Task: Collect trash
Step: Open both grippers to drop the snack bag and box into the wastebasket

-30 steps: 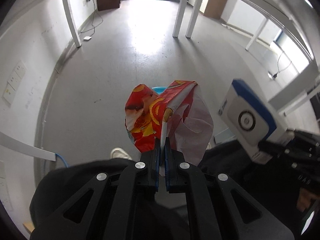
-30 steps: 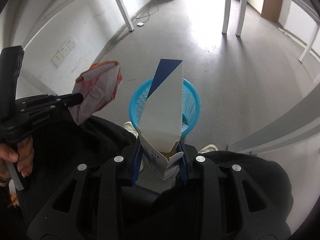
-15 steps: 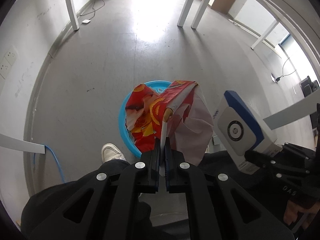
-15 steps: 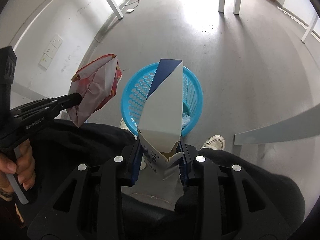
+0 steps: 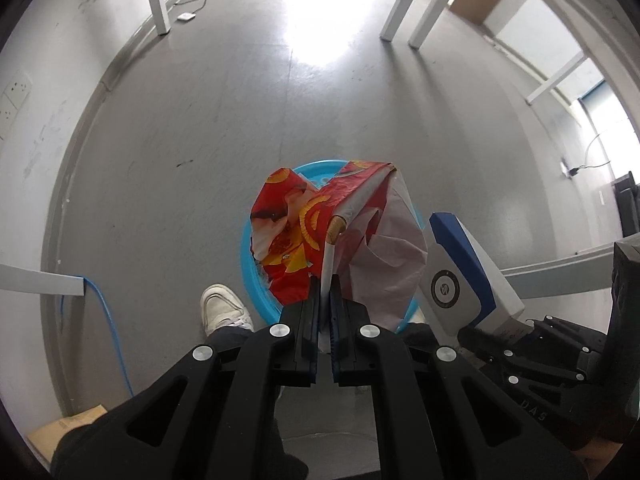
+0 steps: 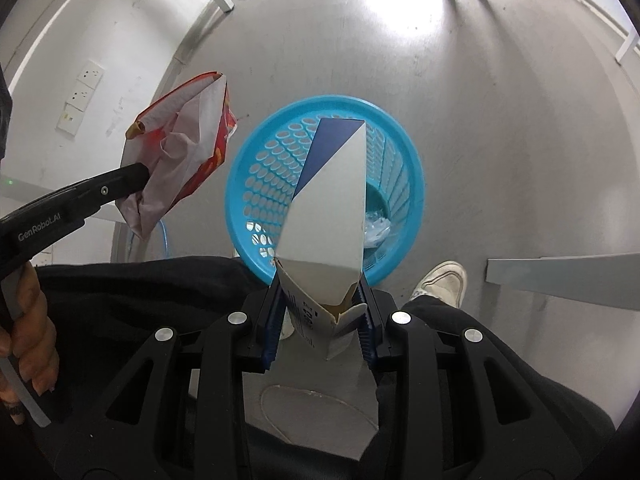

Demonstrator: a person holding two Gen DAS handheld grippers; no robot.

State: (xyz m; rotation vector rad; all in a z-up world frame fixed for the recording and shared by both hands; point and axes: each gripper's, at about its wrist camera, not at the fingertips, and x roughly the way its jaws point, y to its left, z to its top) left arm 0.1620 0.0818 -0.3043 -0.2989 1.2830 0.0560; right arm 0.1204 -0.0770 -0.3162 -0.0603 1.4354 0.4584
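While both pieces of trash hang above the blue plastic basket [image 6: 256, 184], the left gripper [image 5: 325, 280] has its fingers pressed nearly together on the edge of a crumpled red-and-orange snack bag [image 5: 320, 236], and the right gripper [image 6: 320, 300] has its fingers set fairly wide, clamping the torn open end of a white-and-blue cardboard carton [image 6: 328, 208]. The bag looks light, limp and slick, so a pinch on its sealed seam seems the surest hold; a looser grip could let it slide. The carton looks stiff but empty and crushable, best squeezed across its flat sides. Below it the basket stands on the grey floor [image 6: 500, 92], some clear plastic already at its bottom, with the person's white shoe [image 6: 442, 284] just beside the rim.
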